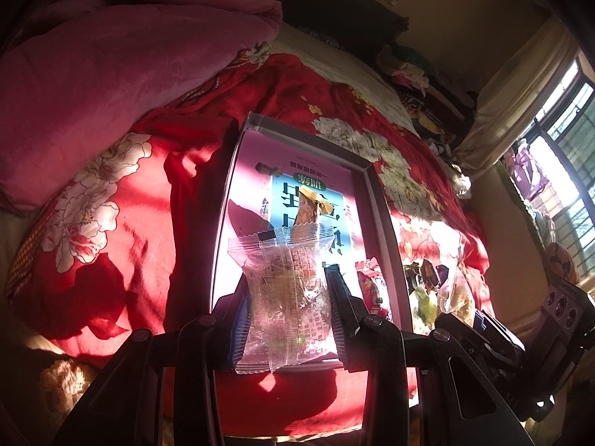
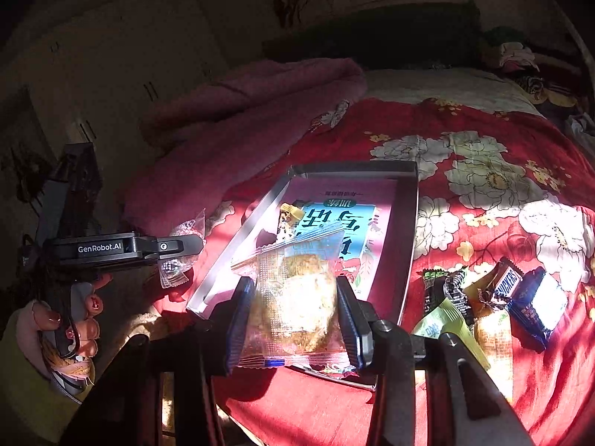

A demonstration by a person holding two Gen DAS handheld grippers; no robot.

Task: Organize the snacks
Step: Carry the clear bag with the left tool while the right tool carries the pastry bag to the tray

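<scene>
A shallow grey box [image 1: 386,215] with a pink and blue printed bottom lies on the red floral bedspread; it also shows in the right wrist view [image 2: 409,223]. My left gripper [image 1: 288,297] is shut on a clear-wrapped pastry [image 1: 286,297], held over the box's near end. My right gripper [image 2: 295,308] is shut on a clear-wrapped crumbly cake [image 2: 297,304] over the box's near edge. A small yellow-tipped snack [image 1: 310,204] lies inside the box. The left gripper [image 2: 174,256] with its packet shows at the left of the right wrist view.
A pile of loose snacks lies right of the box: a Snickers bar [image 2: 507,282], a blue packet [image 2: 535,304], green packets [image 2: 442,319]. A red packet [image 1: 372,286] sits at the box's right wall. A pink quilt [image 1: 111,74] is bunched at the back left. A window [image 1: 569,171] is right.
</scene>
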